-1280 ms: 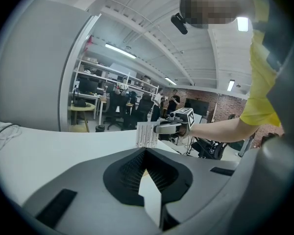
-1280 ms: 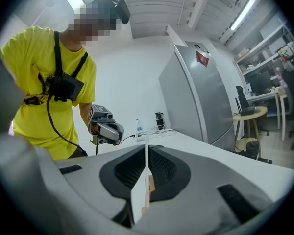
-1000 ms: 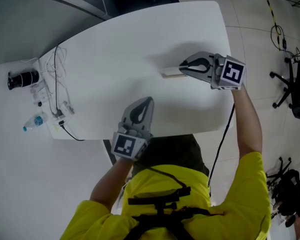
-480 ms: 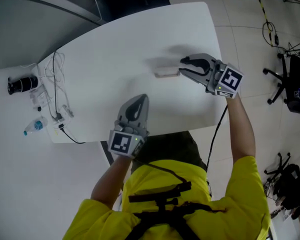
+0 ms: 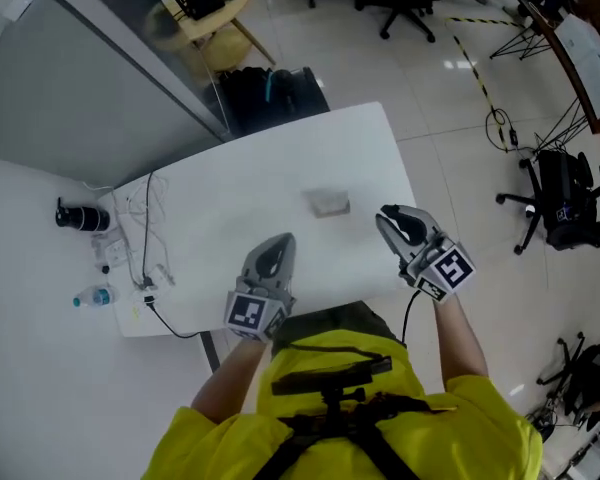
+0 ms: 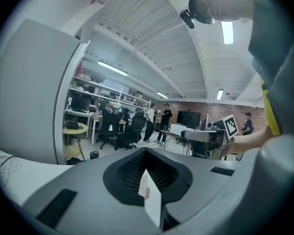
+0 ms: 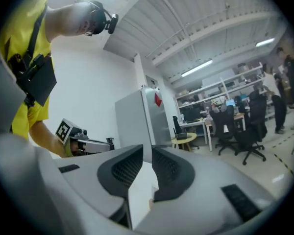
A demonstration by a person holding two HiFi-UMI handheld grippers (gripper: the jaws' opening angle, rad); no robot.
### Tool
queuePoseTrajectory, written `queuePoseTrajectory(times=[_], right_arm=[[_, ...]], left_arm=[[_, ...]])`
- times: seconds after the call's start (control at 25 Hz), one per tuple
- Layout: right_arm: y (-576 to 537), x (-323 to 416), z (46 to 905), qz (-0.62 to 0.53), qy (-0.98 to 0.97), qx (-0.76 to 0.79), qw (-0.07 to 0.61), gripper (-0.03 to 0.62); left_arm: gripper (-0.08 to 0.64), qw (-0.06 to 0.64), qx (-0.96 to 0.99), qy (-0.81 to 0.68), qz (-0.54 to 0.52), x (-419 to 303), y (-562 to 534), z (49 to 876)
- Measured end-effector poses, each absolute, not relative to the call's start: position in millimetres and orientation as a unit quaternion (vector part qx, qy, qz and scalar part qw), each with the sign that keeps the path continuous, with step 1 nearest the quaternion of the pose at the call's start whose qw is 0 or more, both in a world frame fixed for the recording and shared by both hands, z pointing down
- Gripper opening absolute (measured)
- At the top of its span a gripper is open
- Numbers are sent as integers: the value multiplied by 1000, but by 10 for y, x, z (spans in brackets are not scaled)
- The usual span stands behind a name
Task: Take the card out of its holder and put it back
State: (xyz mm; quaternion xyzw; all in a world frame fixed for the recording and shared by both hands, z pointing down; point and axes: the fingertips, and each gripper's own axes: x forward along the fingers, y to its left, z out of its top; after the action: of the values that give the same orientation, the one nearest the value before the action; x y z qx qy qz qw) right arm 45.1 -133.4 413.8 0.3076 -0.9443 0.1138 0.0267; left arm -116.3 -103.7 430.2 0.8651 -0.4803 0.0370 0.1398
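Observation:
The small grey card holder (image 5: 329, 204) lies flat on the white table (image 5: 230, 188), toward the far middle; I cannot make out the card apart from it. My right gripper (image 5: 388, 215) hovers to the right of the holder, nearer me and clear of it. In the right gripper view (image 7: 147, 153) a narrow gap shows between its jaws, which are closing with nothing between them. My left gripper (image 5: 280, 240) hangs over the table's near edge, its jaws together and empty, as the left gripper view (image 6: 146, 153) also shows. Both grippers point up into the room.
A black cylinder (image 5: 80, 215), loose cables (image 5: 140, 230) and a small bottle (image 5: 95, 297) lie at the table's left end. Office chairs (image 5: 560, 203) stand on the floor to the right, a black bag (image 5: 270, 93) behind the table, a round yellow table (image 5: 205, 3) further back.
My right gripper has let go at the holder and drawn back toward me, leaving the holder on the table. The head view has risen and shows more of the room.

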Motion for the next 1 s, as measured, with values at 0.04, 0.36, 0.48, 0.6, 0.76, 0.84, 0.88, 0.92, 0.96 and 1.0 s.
queuePoseTrajectory(times=[0.04, 0.36, 0.48, 0.6, 0.76, 0.84, 0.88, 0.92, 0.96, 1.0], right_arm=[[-1255, 463, 4065, 120, -936, 329, 18, 61], [-767, 454, 3807, 138, -888, 438, -7, 6], [-679, 488, 3818, 150, -877, 457, -7, 5], [-642, 486, 3838, 162, -865, 474, -6, 5], [-549, 336, 3827, 147, -865, 480, 9, 5], [-509, 241, 3814, 135, -867, 479, 19, 5], [-498, 202, 3818, 136, -867, 478, 21, 5], [-495, 174, 3833, 142, -866, 478, 22, 5], [-496, 158, 3855, 150, -864, 480, 21, 5], [-497, 153, 3879, 158, -861, 482, 20, 5]], left_arm=[[-3, 137, 867, -479, 33, -1199, -994, 4230], [-3, 136, 879, -458, 17, -1338, -694, 3914], [-3, 132, 885, -447, 15, -1323, -649, 3874], [-3, 134, 890, -435, 18, -1307, -631, 3836], [-3, 131, 896, -423, 21, -1324, -605, 3842], [-3, 127, 898, -420, 21, -1340, -613, 3850], [-3, 127, 899, -420, 21, -1350, -625, 3852], [-3, 126, 899, -419, 20, -1360, -640, 3851], [-3, 126, 899, -419, 19, -1370, -654, 3847], [-3, 126, 899, -419, 19, -1378, -665, 3842]])
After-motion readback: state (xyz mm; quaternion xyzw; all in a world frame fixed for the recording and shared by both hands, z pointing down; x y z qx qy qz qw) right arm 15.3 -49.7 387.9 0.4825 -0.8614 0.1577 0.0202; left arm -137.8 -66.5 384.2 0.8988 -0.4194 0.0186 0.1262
